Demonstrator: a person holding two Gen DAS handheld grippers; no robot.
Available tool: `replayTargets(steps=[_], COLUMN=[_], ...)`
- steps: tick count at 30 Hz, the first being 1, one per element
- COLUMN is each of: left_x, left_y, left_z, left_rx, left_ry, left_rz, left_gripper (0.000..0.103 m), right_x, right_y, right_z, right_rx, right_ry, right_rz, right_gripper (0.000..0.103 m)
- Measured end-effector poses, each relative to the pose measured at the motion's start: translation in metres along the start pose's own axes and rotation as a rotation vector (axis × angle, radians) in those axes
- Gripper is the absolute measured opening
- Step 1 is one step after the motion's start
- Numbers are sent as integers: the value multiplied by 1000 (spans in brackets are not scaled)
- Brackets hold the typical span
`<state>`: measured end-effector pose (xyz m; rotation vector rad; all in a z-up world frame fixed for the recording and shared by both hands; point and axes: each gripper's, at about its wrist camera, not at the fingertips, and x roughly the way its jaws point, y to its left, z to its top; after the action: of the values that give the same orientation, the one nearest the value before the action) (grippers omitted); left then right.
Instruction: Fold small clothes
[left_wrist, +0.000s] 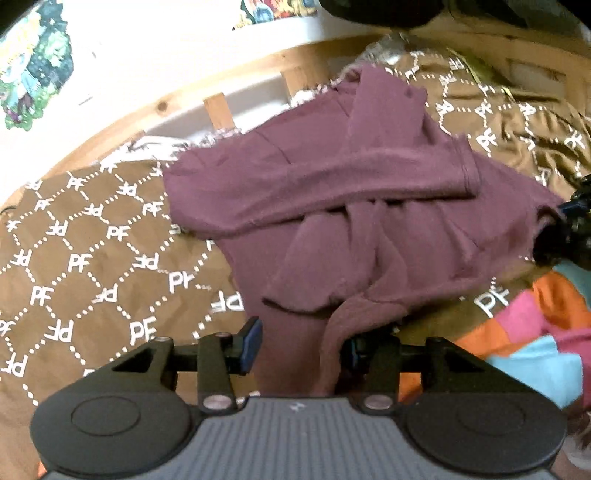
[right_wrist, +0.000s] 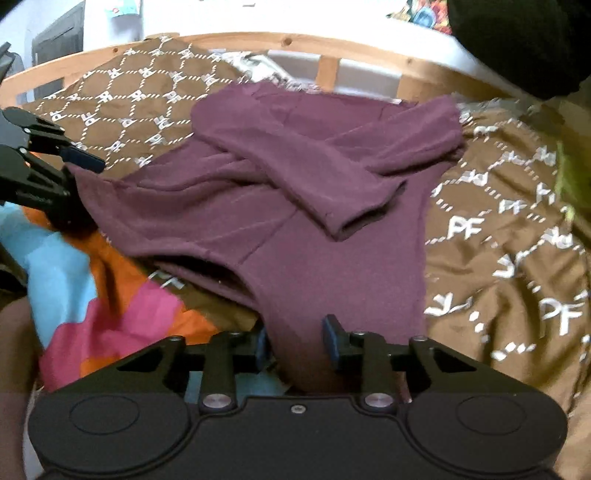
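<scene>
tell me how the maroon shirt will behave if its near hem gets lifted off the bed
The maroon shirt will probably drape limply: it already lies in soft wrinkles. Its sleeves, crossed loosely over the body, may slide off and undo the fold. It looks thin and light, so it should drag easily across the brown bedspread.

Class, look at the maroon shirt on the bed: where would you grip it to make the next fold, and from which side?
Grip the maroon shirt at its near hem, coming from the near edge. The sleeves already lie crossed over the body, and both the left gripper and right gripper straddle that hem.
</scene>
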<state>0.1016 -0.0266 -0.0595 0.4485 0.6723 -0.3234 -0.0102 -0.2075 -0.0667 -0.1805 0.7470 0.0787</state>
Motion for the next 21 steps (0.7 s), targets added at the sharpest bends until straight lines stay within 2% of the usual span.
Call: replayTargets(steps=[3, 7, 13, 17, 19, 21], left_x=[-1, 1, 2, 6, 4, 1], left_y=[1, -1, 7, 5, 3, 3], left_z=[-1, -3, -4, -7, -9, -7], left_rx=[4, 19, -4, 38, 47, 44], left_ry=[-23, -22, -1, 40, 39, 31], left_rz=[20, 41, 41, 20, 11, -22], left_gripper=[44, 43, 43, 44, 37, 9], right_x=[-10, -20, -17, -19, -17, -17], right_y=[-11, -31, -31, -33, -33, -32], right_z=[5, 11, 14, 16, 16, 15], right_rx=[79, 196, 191, 199, 199, 189], right_ry=[-85, -185, -191, -209, -205, -193], right_rz=[-25, -27, -16, -21, -17, -14], right_gripper=[9, 7, 6, 6, 6, 6])
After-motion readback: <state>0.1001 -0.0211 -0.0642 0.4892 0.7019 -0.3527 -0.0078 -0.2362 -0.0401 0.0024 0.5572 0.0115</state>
